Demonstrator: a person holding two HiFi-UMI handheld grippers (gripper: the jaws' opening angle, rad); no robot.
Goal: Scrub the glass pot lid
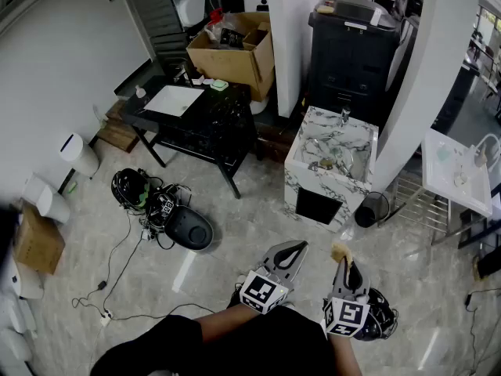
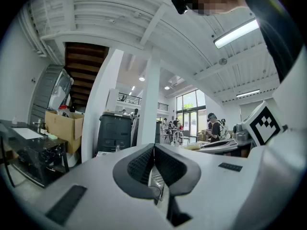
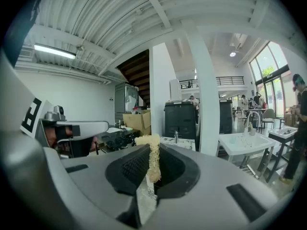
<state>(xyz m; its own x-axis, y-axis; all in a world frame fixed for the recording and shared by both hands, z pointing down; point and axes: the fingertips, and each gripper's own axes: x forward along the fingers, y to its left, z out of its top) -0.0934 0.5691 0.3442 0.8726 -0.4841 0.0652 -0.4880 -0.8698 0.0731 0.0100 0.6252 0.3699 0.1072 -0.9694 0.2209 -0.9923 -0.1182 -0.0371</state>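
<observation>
In the head view both grippers are held low over the marble floor, well short of the marble sink block (image 1: 362,149). Small items lie in its basin; I cannot make out a glass lid among them. My left gripper (image 1: 293,248) is shut, its black pads (image 2: 142,164) pressed together with nothing between them. My right gripper (image 1: 342,262) is shut on a pale yellow fibrous scrub pad (image 1: 339,251), which sticks up past the jaw tips. The right gripper view shows the scrub pad (image 3: 153,158) clamped upright between the pads, with the left gripper off to its left.
A black table (image 1: 205,122) with a white board and a cardboard box (image 1: 235,45) stands at the back left. A black cabinet (image 1: 354,47) sits behind the sink block, between white pillars. A helmet, cables and a black round unit (image 1: 188,228) lie on the floor. A white basin stand (image 1: 459,172) is at right.
</observation>
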